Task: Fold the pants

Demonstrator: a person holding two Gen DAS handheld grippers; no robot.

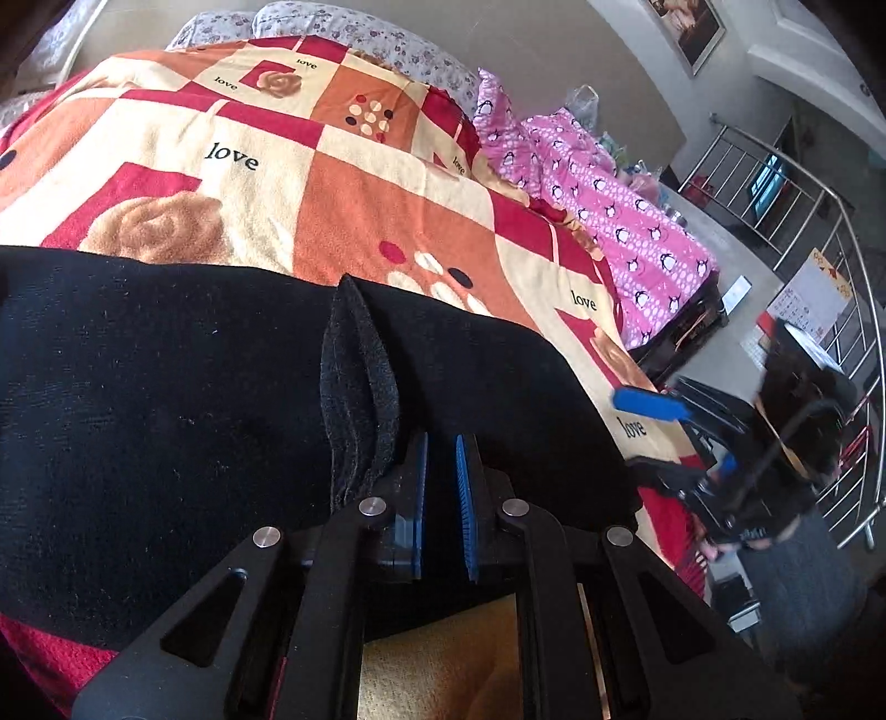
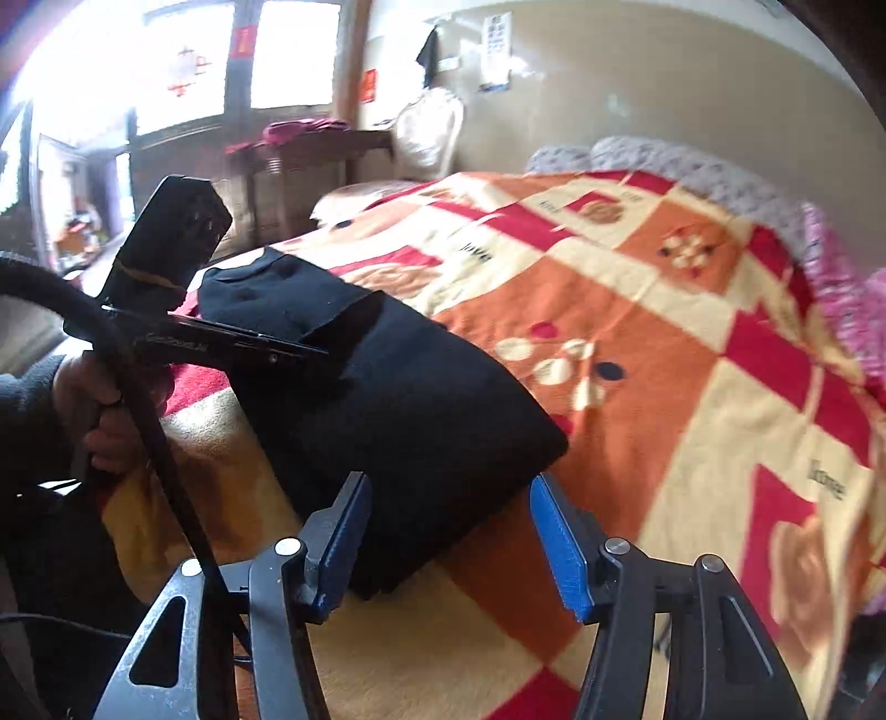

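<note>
The black pants (image 1: 166, 415) lie folded in a thick stack on the bed's near edge, and also show in the right wrist view (image 2: 398, 399). A loose flap (image 1: 357, 376) of the fabric stands up just left of my left gripper (image 1: 441, 443). The left jaws are nearly closed with a thin gap and nothing between them, low over the stack. In the right wrist view the left gripper (image 2: 332, 354) rests at the pants' top layer. My right gripper (image 2: 448, 487) is open and empty, its jaws wide apart in front of the stack's near corner. It shows at the bed's right edge in the left wrist view (image 1: 648, 401).
A patterned orange, red and cream blanket (image 1: 310, 183) covers the bed. Pink penguin-print cloth (image 1: 620, 221) lies at its far right. Floral pillows (image 1: 354, 27) sit at the head. A steel railing (image 1: 819, 232) stands to the right. A dark wooden table (image 2: 299, 160) stands by the window.
</note>
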